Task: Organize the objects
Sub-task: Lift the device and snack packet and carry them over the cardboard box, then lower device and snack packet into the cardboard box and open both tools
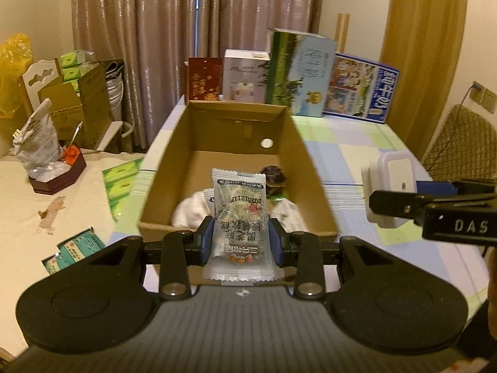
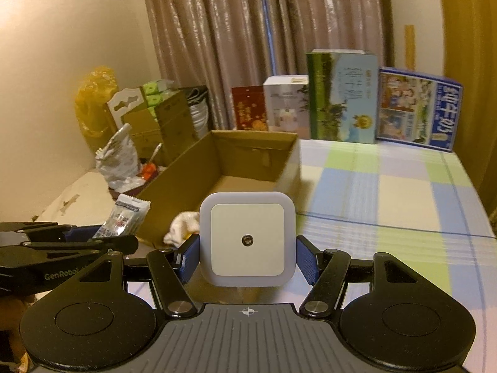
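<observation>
While both grippers are clamping loads, the left gripper (image 1: 241, 242), pinching the snack packet (image 1: 238, 223) upright, is hovering nearer the cardboard box (image 1: 161, 168)'s near edge than the right gripper (image 2: 247, 259) holding the night light (image 2: 247, 239).

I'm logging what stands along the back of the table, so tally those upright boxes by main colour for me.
Red box: 1
White box: 1
Green and pale blue box: 1
Blue box: 1
Total: 4
</observation>
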`<state>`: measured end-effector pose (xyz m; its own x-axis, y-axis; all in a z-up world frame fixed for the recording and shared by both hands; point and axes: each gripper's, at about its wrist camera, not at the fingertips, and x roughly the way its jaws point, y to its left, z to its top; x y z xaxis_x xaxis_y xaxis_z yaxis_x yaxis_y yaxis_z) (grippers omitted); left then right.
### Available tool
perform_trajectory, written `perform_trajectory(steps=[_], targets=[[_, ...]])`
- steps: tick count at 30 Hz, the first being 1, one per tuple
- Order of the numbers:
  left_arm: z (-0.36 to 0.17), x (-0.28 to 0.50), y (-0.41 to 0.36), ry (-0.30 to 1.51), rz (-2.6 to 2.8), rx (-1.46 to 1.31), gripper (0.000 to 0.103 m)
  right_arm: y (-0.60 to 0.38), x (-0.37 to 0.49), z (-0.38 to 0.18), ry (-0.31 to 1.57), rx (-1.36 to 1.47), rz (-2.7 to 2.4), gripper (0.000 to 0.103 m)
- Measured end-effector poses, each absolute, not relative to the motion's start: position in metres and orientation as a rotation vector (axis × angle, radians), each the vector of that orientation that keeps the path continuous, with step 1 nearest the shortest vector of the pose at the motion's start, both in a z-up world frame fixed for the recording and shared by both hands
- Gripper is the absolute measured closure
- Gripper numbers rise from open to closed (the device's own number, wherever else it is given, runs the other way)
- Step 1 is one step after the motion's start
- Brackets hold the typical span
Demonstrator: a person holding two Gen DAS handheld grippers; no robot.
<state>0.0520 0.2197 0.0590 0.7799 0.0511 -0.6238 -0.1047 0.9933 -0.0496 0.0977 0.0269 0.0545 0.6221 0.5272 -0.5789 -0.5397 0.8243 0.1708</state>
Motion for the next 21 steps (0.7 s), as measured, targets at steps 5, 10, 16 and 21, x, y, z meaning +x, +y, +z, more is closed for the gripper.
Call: perform_trajectory(steps=[5, 10, 16, 21], targets=[[0.053, 0.079, 0.241, 0.687, 0.082, -0.060, 0.072, 0.051, 0.125, 0.048, 0.679, -0.010, 0.640, 0.041], [0.044, 0.106, 0.255, 0.707, 0.064, -0.051, 0.072, 0.073, 0.151, 0.041, 0.706, 0.007, 0.653, 0.041], [0.033, 0.134, 0.267, 0.716, 0.048, -0.031, 0.071, 0.088, 0.175, 0.032, 0.733, 0.034, 0.649, 0.041], [0.023, 0.151, 0.276, 0.711, 0.045, -0.021, 0.051, 0.090, 0.189, 0.025, 0.748, 0.049, 0.626, 0.041]])
